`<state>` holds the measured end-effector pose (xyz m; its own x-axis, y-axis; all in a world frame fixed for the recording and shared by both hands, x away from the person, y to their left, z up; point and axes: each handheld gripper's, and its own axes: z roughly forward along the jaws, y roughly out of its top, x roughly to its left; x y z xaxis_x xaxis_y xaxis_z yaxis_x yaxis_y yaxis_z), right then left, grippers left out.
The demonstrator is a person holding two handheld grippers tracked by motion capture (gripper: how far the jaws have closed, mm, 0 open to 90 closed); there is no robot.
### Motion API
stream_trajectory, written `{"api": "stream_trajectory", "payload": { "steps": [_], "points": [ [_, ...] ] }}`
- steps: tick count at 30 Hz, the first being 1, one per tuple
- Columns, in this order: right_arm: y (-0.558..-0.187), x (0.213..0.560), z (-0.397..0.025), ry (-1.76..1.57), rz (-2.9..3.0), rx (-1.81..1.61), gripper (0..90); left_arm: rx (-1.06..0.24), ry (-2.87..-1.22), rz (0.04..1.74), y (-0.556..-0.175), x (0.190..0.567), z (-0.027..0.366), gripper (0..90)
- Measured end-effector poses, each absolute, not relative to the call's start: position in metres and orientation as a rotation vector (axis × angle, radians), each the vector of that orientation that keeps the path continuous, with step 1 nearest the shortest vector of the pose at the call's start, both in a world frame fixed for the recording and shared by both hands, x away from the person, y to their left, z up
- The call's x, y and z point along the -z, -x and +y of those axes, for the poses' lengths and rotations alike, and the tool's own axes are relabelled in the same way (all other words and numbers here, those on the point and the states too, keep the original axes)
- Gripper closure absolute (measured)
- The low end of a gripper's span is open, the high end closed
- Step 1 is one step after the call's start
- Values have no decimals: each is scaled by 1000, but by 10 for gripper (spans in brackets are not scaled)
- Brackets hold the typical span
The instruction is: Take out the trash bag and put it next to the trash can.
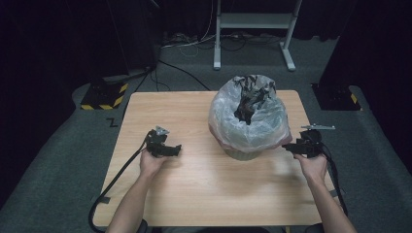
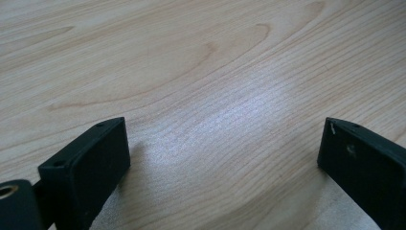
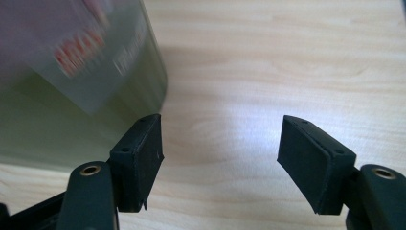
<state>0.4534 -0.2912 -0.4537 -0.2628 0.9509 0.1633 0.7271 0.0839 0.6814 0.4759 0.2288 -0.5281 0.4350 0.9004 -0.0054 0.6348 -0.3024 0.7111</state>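
Pale wood-grain table (image 1: 194,184), translucent grey bag (image 1: 228,121) (black inside), black tools.

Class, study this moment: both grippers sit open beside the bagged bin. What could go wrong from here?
1. The right gripper is close to the bin; a sideways nudge might slide or tip it, since the bag bulges wider than the base.
2. The thin bag could tear if pinched hard.
3. The left gripper is farther off over the bare table, so a one-sided pull may skew the bag.
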Motion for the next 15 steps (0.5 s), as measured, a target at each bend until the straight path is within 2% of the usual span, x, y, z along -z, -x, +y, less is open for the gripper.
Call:
{"api": "stream_trajectory", "payload": {
  "steps": [7,9,15],
  "points": [
    [-450,430,-295,-1611,1989,-1083,334,-535,-2039,1293,-476,528,228,45],
    [-449,423,-298,-1606,1966,-1107,338,-539,-2033,1293,-475,528,228,76],
    [-445,420,-313,-1648,1941,-1096,341,-543,-2027,1295,-475,528,228,89]
  ]
}}
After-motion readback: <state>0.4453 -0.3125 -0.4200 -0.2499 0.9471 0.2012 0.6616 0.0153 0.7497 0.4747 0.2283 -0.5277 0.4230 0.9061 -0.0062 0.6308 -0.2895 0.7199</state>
